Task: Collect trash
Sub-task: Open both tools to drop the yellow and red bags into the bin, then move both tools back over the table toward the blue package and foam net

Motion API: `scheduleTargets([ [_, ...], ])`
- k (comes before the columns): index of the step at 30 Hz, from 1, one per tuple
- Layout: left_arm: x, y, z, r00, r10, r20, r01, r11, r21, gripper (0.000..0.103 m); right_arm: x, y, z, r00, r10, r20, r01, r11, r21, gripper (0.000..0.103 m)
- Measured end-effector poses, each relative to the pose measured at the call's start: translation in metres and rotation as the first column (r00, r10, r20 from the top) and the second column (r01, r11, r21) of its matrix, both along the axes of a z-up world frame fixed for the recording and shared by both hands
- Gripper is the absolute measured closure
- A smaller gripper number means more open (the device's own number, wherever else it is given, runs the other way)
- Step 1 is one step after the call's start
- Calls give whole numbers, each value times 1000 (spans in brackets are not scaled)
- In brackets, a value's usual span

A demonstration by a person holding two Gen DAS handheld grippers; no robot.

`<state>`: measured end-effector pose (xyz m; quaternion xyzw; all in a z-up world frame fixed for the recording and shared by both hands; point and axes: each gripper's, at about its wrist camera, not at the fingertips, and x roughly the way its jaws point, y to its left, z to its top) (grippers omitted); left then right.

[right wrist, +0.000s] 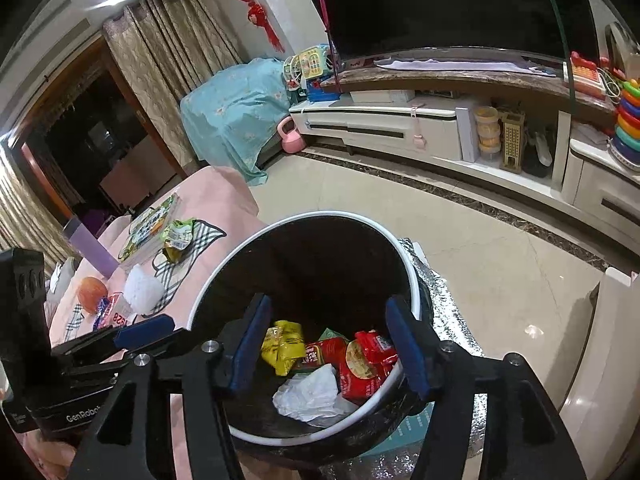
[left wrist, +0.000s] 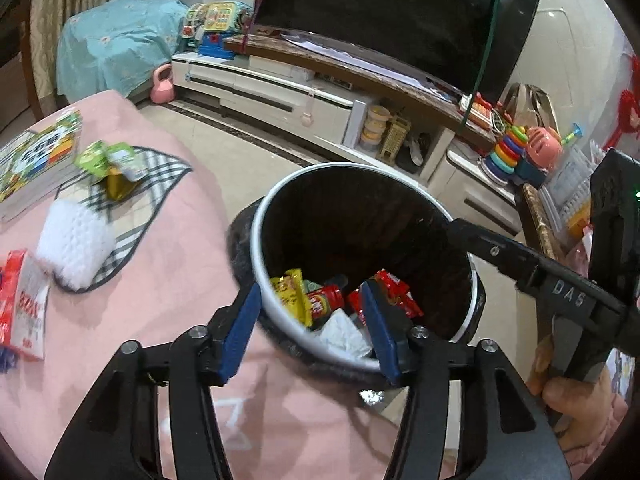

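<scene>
— What is over the bin?

— Both tools, held above a round trash bin (left wrist: 256,240) with a white rim and a dark liner, standing beside a table under a pink cloth (left wrist: 168,280). The left gripper (left wrist: 312,320) has its blue-padded fingers (left wrist: 240,320) parted, and nothing sits between them; the pads frame the bin's near rim and the rubbish below. The right gripper (right wrist: 332,344) hangs likewise over the mouth of the bin, its jaws apart and clasping nothing.

— And the trash itself?

— Down in the bottom of the bin, well beneath the fingertips, touching neither tool. A yellow wrapper (right wrist: 282,346) lies toward the left pad of the right gripper, red packets (right wrist: 366,364) toward its right pad, and a crumpled white tissue (right wrist: 312,394) nearest the camera, between the two.

— Anything not yet collected?

— On the table, left of the bin, a green pouch (left wrist: 110,166) rests on a checked cloth (left wrist: 160,184), with a white knitted pad (left wrist: 74,246) on the cloth's near end. A red-and-white packet (left wrist: 24,304) lies at the table's near edge, and a picture book (left wrist: 36,160) further back. All of it is well apart from either gripper.

— Who holds the tools?

— A person; a hand (left wrist: 568,392) shows at the lower right of the left wrist view, gripping the right tool's handle.
</scene>
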<state>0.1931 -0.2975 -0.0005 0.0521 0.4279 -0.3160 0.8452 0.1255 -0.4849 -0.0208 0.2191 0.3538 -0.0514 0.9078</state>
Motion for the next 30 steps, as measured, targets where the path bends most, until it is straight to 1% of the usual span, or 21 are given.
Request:
scheduleTargets([
  [1, -2, 7, 0, 1000, 11, -1, -11, 1000, -7, 45, -2, 3, 2, 1000, 2, 5, -1, 1000, -1, 38],
  [3, -7, 21, -1, 999, 32, -5, -32, 999, -19, 45, -5, 9, 5, 1000, 4, 18, -3, 1000, -6, 30],
  [5, -11, 34, -2, 999, 52, -4, -52, 998, -30, 45, -10, 19, 8, 999, 9, 39, -9, 1000, -8, 24],
  [9, -24, 69, -4, 994, 109, 7, -109, 993, -40, 45, -18, 43, 12, 997, 26, 74, -27, 1000, 5, 14],
  [11, -28, 83, -5, 990, 140, 15, -139, 989, -42, 45, -21, 54, 12, 995, 42, 87, -43, 999, 13, 13],
  [16, -35, 133, -10, 975, 224, -1, -224, 973, -61, 45, -23, 94, 12, 991, 97, 93, -99, 995, 21, 11],
  [20, -42, 167, -15, 957, 291, -7, -291, 954, -73, 45, -20, 125, 8, 985, 149, 88, -150, 989, 1, 9],
  [24, -45, 201, -21, 936, 353, -16, -353, 933, -75, 45, -13, 157, 0, 977, 204, 70, -204, 979, -1, 9],
  [30, -45, 242, -32, 912, 409, -41, -411, 908, -79, 45, -5, 193, -11, 963, 265, 49, -265, 964, -10, 9],
])
